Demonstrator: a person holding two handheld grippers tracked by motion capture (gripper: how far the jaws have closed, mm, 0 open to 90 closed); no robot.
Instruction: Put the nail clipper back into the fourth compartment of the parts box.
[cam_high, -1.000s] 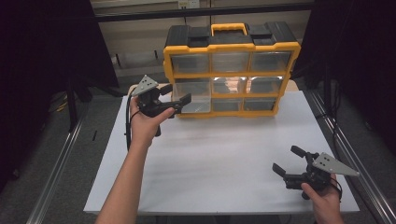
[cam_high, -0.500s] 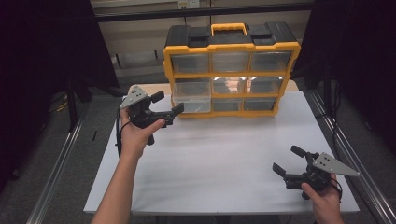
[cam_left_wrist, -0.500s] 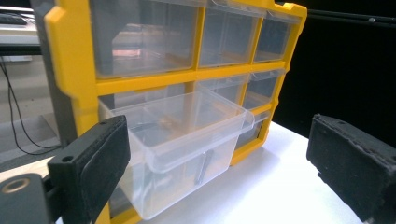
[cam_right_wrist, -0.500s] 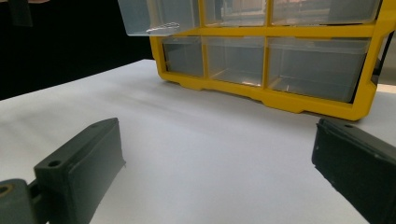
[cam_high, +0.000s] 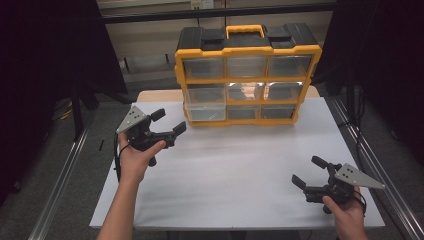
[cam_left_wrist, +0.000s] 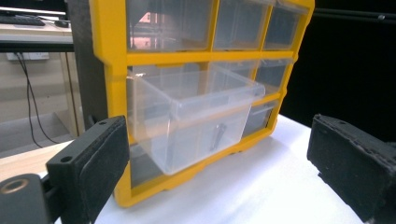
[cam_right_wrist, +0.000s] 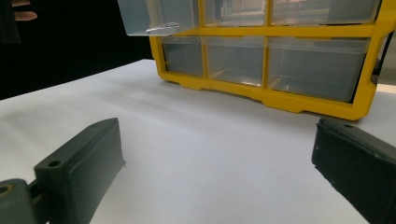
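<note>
no readable text, labels or numbers anywhere (organizer drawers (cam_high: 205, 106) unmarked)

In the left gripper view we lose the top row of the organizer (cam_left_wrist: 112, 60) above the frame edge; its bottom left corner sits behind the near jaw; a small dark item inside the pulled-out clear drawer (cam_left_wrist: 196, 119) is too blurred to identify; in the right gripper view that drawer (cam_right_wrist: 159, 16) is cropped at the top, and the organizer's (cam_right_wrist: 280, 98) right end runs off frame; in the high view, glare on the middle row hides the drawers' contents.
</note>
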